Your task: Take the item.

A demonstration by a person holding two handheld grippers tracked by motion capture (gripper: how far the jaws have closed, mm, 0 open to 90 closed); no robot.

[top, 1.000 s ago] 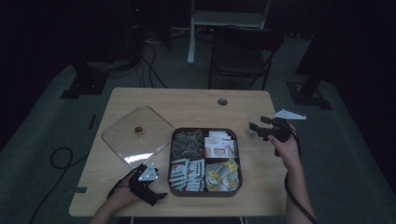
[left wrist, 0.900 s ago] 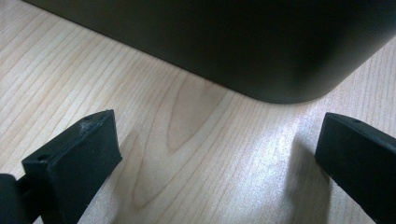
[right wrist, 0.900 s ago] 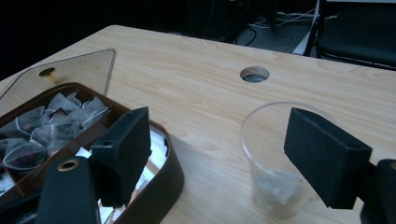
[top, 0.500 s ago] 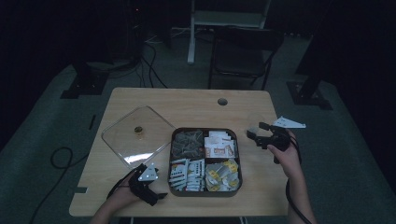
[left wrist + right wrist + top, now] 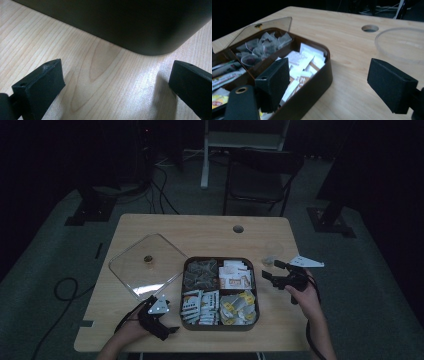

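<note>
While apart, jaws beside box (image 5: 312, 85)

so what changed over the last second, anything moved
The right hand-held gripper came down and in from the table's right edge toward the compartment box; its jaws have just been opening, with nothing between them. The left hand-held gripper stayed open by the box's near left corner. The box, the clear lid and the clear cup kept their places.

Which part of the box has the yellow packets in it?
The near-right compartment of the box; the other three hold grey or white packets.
</note>
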